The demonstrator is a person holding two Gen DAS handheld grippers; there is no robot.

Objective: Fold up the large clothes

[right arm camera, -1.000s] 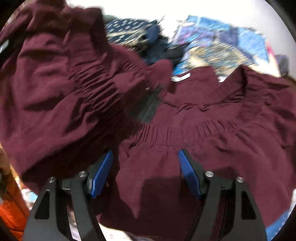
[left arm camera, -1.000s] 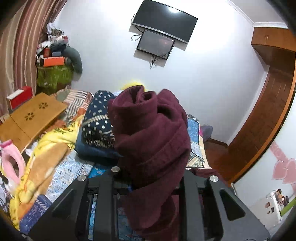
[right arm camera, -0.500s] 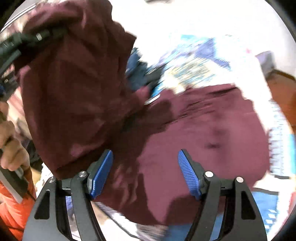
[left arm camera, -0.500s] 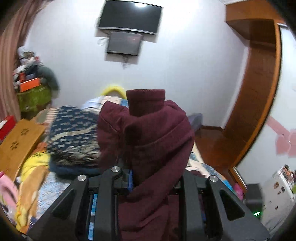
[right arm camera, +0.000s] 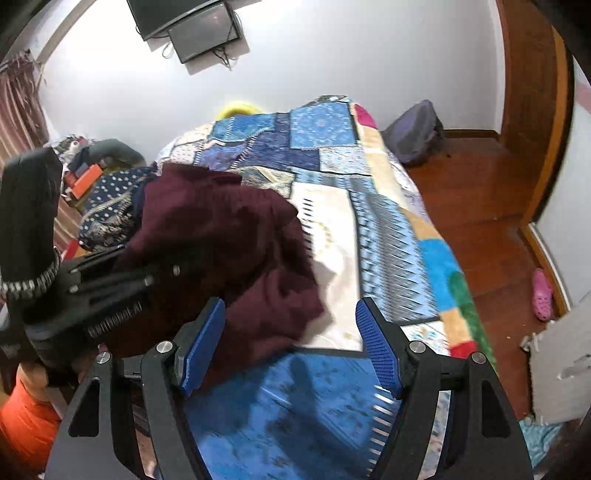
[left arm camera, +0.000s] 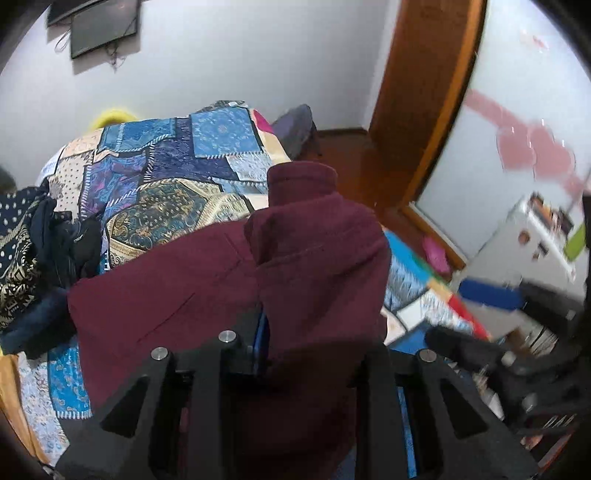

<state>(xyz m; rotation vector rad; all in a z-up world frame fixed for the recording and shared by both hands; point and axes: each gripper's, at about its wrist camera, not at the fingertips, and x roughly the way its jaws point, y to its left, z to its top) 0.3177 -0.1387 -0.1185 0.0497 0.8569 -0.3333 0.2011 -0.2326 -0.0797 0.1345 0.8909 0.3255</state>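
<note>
A maroon garment [left arm camera: 207, 280] hangs bunched from my left gripper [left arm camera: 310, 332], which is shut on it; the cloth hides the fingertips. Its lower part lies on the patchwork bedspread [left arm camera: 177, 166]. In the right wrist view the same garment [right arm camera: 229, 236] hangs at the left over the bed, held by the left gripper [right arm camera: 110, 284]. My right gripper [right arm camera: 291, 347] is open and empty, blue pads [right arm camera: 376, 350] wide apart, just right of the garment's hanging edge and above the bed's near end.
Dark dotted clothes [left arm camera: 26, 236] are piled at the bed's left side. A grey bag [right arm camera: 417, 129] and pink slipper [right arm camera: 542, 295] lie on the wooden floor to the right. A wooden door frame [right arm camera: 532, 110] stands at right. A TV [right arm camera: 184, 22] hangs on the far wall.
The left gripper has swung right and lowered with the garment. The right gripper has drawn back from the garment, which now lies off to its left, with the bedspread exposed.
</note>
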